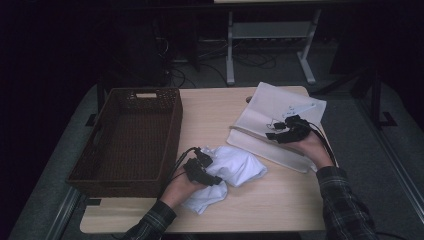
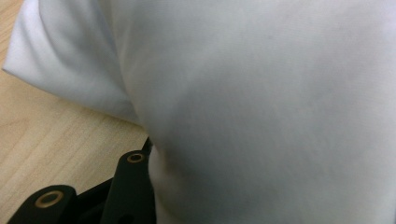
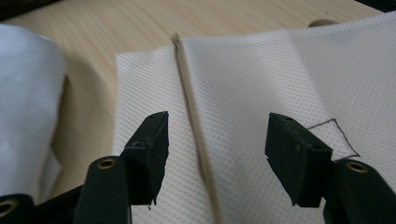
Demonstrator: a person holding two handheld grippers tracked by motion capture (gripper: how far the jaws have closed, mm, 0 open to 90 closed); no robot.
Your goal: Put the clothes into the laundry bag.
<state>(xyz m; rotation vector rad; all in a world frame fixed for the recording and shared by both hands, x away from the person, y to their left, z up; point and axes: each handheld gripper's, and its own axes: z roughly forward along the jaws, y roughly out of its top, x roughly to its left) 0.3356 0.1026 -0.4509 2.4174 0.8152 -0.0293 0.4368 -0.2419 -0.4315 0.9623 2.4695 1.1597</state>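
Cloth [image 1: 235, 167], white and crumpled, lay on the wooden table [image 1: 210, 120] directly ahead of the left gripper [image 1: 202, 170], beside a brown woven basket [image 1: 127, 137]. The high view placed that gripper at the cloth's edge; the left gripper view added that fabric [image 2: 261, 107] draped over one black jaw, hiding the other, so whether the jaws were apart or closed could not be told. The right gripper [image 1: 285, 131] rested over a white textured bag [image 1: 272, 112] further along the table. The right gripper view [image 3: 217, 154] revealed its jaws spread wide above the bag [image 3: 261, 84], straddling a raised fold seam, with the crumpled cloth [image 3: 25, 102] to the gripper's left.
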